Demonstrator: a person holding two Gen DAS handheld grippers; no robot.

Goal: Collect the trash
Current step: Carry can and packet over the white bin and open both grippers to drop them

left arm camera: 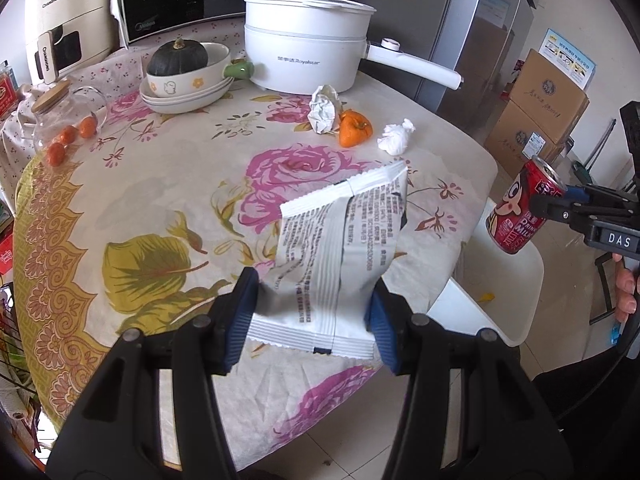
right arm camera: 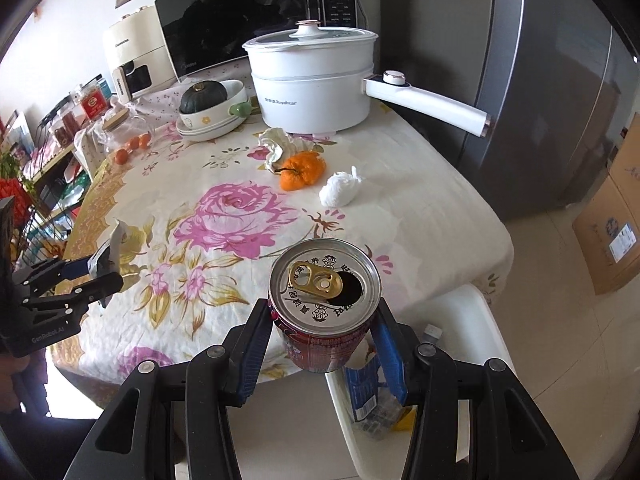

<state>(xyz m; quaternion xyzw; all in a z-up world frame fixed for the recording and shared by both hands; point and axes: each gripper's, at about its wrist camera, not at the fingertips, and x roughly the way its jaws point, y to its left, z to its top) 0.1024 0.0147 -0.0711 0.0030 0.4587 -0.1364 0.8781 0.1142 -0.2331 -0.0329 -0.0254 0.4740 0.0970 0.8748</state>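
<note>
My left gripper (left arm camera: 314,314) is shut on a white snack wrapper (left arm camera: 340,248) and holds it above the near edge of the flowered table (left arm camera: 168,184). My right gripper (right arm camera: 320,344) is shut on an opened red drink can (right arm camera: 324,300), held over a white trash bin (right arm camera: 472,320) beside the table. The can (left arm camera: 520,208) and right gripper (left arm camera: 560,208) also show at the right of the left wrist view. On the table lie a crumpled paper (left arm camera: 322,108), an orange peel (left arm camera: 354,128) and a balled white tissue (left arm camera: 396,138).
A white electric pot (left arm camera: 308,52) with a long handle stands at the back, beside stacked bowls holding a dark squash (left arm camera: 178,56). A glass jar (left arm camera: 68,116) and small oranges sit at the left. A microwave, a fridge and cardboard boxes (left arm camera: 540,116) surround the table. The bin holds some trash (right arm camera: 372,396).
</note>
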